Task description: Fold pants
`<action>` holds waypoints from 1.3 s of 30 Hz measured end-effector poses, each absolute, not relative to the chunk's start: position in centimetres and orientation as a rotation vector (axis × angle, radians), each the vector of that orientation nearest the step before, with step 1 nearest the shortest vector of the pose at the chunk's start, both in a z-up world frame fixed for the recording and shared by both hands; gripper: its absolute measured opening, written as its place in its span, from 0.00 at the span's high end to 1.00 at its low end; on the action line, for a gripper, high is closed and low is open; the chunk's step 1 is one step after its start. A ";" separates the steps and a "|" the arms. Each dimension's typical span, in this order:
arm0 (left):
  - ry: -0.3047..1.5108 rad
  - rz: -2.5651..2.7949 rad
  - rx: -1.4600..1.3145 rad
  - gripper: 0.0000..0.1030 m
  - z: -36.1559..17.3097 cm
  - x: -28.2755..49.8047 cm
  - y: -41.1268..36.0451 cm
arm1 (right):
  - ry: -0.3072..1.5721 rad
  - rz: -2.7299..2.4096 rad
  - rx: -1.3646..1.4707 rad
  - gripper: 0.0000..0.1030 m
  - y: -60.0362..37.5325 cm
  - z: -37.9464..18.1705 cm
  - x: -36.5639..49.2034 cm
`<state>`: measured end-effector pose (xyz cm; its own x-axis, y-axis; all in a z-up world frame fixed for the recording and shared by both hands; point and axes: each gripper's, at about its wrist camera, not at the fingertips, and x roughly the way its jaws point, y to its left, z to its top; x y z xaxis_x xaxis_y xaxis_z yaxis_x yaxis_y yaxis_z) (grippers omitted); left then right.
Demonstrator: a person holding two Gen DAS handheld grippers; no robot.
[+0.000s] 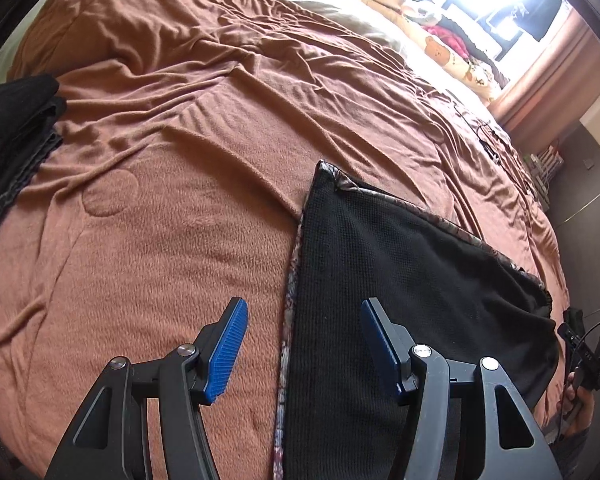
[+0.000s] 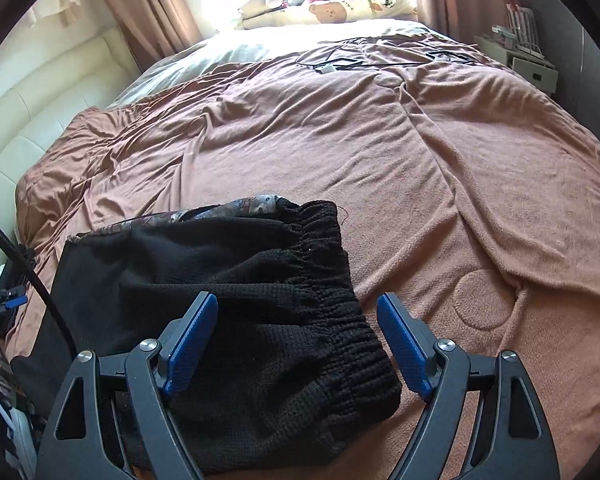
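A home bedroom. A wide bed [image 2: 420, 184] under a rust-brown blanket [image 1: 188, 200] fills it. Bear-print pillows [image 2: 332, 12] and curtains [image 2: 148, 4] line the far window.

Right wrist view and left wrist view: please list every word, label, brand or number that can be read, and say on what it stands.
No text can be read with certainty.
Small white label on the black device at the left edge of the right wrist view: too small and blurred to read.
Bear-print pillow by the window: pictures only, no readable words.
Black pants and brown blanket: no text visible.
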<state>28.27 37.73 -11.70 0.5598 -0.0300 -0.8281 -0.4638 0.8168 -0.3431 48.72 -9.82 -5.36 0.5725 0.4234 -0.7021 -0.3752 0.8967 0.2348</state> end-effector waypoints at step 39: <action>1.065 0.139 -0.291 0.55 -16.4 42.5 38.8 | 0.948 0.802 -0.636 0.57 15.8 -7.9 58.3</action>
